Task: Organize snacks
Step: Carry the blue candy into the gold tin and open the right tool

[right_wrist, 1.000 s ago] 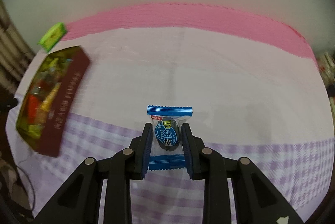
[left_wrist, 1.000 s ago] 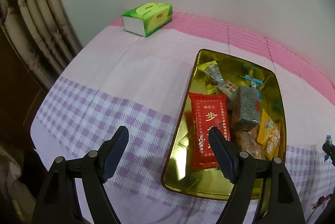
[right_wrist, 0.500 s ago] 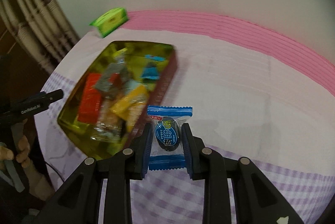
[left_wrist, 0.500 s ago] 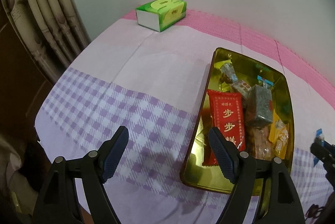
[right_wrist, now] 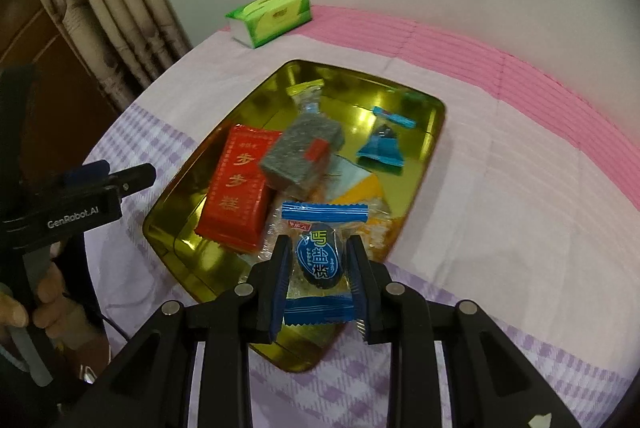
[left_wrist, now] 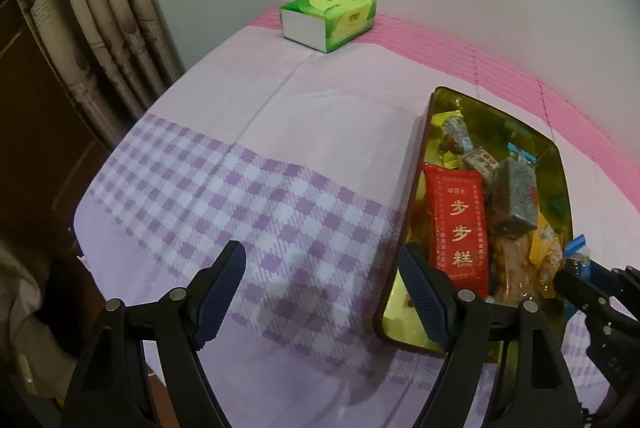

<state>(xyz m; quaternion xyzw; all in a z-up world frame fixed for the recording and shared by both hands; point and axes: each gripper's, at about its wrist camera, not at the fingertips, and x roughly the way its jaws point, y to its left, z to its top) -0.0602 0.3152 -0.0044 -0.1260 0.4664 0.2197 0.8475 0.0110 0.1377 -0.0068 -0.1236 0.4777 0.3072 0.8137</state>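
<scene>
My right gripper [right_wrist: 318, 260] clamped blue candy [right_wrist: 320, 260] over gold tray [right_wrist: 434, 131], red packet [right_wrist: 236, 183] at ten o'clock. My left gripper [left_wrist: 322, 292]: fingers apart, empty.

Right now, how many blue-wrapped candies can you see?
2. One blue candy is clamped in the right tongs above the gold tray's near end; another blue-wrapped candy lies inside the tray near its far right corner. Others may be buried under the pile.
</scene>
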